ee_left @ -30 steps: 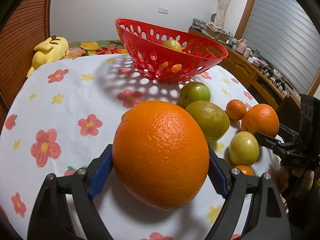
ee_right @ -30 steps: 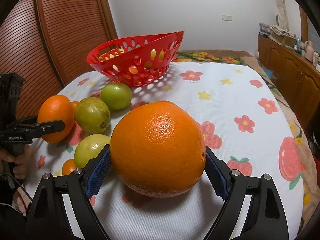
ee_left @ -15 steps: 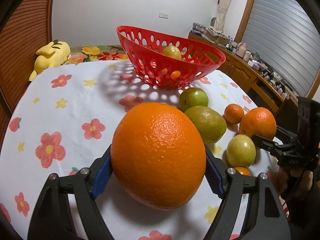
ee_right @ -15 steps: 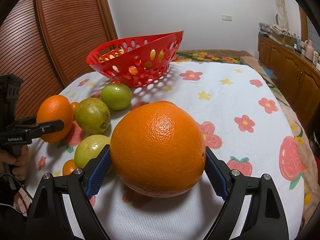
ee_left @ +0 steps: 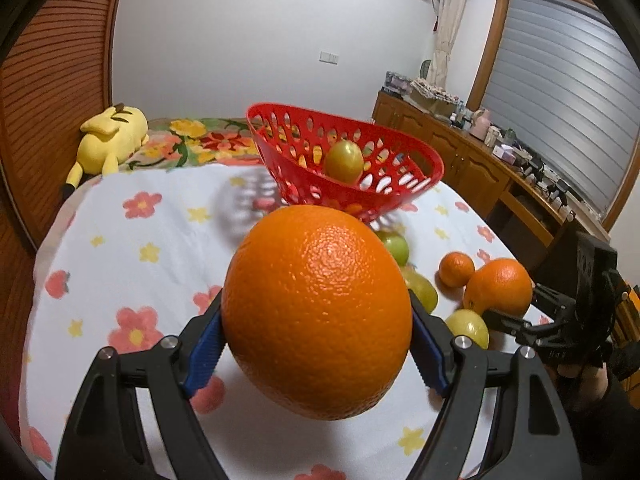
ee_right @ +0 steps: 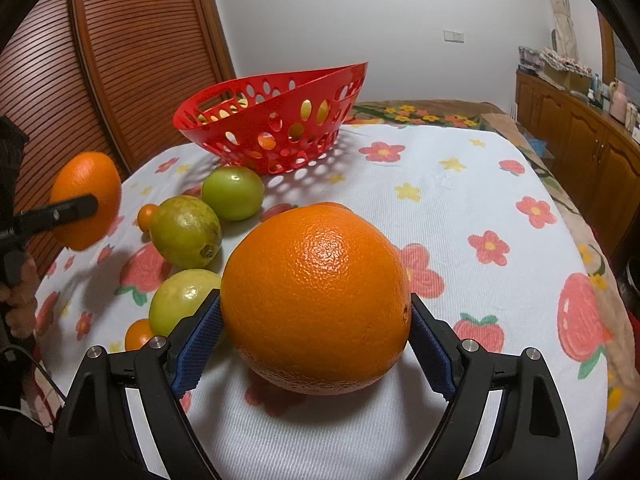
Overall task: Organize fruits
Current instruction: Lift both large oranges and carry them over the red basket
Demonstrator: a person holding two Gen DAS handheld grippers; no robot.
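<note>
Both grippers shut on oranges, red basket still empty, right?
Not empty: the left wrist view shows a yellow-green fruit already in the red basket. The rest holds: the left gripper and right gripper are each shut on an orange.

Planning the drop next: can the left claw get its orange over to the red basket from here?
Probably yes. The left claw holds the orange lifted above the tablecloth, the basket stands open straight ahead, and the green fruit between them sits low.
</note>
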